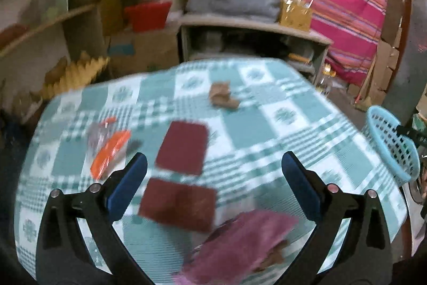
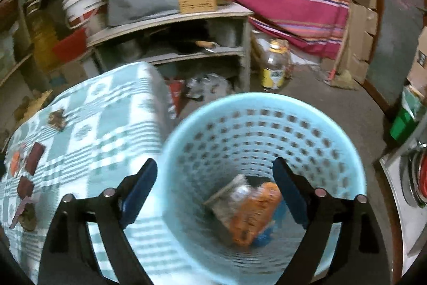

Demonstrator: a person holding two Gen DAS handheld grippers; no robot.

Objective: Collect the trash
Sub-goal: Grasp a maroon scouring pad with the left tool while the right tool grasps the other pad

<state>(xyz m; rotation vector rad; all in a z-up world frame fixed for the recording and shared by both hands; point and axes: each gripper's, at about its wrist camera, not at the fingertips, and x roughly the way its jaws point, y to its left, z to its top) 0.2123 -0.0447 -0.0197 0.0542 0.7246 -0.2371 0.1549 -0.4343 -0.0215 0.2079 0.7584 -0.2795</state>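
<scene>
Trash lies in 2 places: an orange wrapper point(image 2: 253, 215) and a clear packet point(image 2: 232, 196) sit at the bottom of the blue basket point(image 2: 267, 103), which stands just beside the table point(image 1: 267, 124). On the checked cloth you have 2 maroon pads point(image 1: 184, 148), an orange packet point(image 1: 112, 151), a brown scrap point(image 1: 222, 95) and a purple wrapper point(image 1: 240, 245). Your right gripper point(image 2: 216, 191) hangs released over the basket, nothing between its fingers. Your left gripper point(image 1: 213, 186) is spread wide above the pads, holding nothing.
</scene>
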